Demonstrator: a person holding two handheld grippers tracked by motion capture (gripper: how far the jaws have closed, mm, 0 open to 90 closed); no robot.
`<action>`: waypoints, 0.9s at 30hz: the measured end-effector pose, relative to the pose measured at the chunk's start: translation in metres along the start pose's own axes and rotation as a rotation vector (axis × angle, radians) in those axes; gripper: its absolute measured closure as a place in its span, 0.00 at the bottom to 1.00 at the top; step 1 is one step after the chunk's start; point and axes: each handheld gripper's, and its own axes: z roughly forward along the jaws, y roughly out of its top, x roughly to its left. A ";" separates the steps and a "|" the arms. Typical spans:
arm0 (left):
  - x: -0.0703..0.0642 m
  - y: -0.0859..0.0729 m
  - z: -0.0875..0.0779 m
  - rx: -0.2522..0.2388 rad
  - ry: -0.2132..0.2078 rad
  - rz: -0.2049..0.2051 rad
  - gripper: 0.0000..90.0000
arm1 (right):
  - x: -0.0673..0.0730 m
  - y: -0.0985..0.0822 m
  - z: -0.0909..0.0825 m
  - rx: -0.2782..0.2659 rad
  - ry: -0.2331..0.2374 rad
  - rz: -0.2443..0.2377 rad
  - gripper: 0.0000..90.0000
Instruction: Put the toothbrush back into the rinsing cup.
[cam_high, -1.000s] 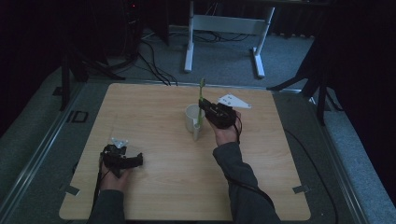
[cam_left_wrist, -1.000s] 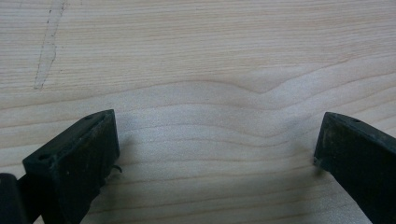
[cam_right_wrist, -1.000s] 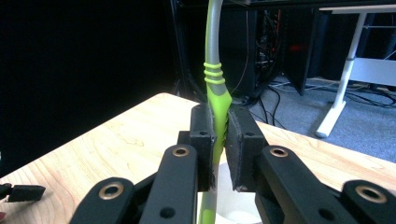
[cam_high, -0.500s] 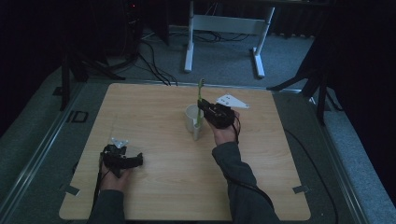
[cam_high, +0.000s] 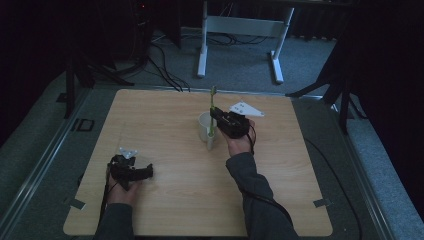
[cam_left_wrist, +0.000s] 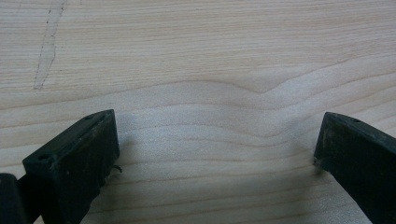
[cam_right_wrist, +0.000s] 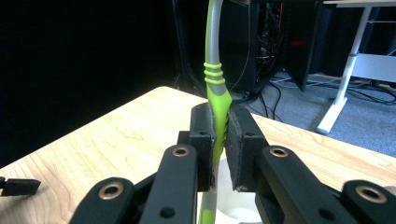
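One white cup (cam_high: 206, 127) near mid-table (cam_high: 165, 110), green toothbrush (cam_right_wrist: 215, 100) standing upright in it, pinched tight by right gripper (cam_right_wrist: 219, 140). Left gripper (cam_left_wrist: 215, 154) spread wide over bare wood, near front-left corner. No readable writing anywhere.

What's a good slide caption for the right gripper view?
Right gripper clamps an upright green and grey plastic toothbrush above a white cup.
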 end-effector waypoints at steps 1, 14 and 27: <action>0.000 0.000 0.000 0.000 0.000 0.000 0.00 | 0.000 0.000 0.000 0.001 0.000 -0.002 0.91; 0.000 0.000 0.000 0.001 0.000 0.001 0.00 | 0.001 -0.004 0.003 0.025 0.004 -0.013 0.90; 0.000 0.000 0.000 0.002 0.000 0.002 0.00 | -0.002 -0.008 0.002 0.033 0.000 -0.009 0.90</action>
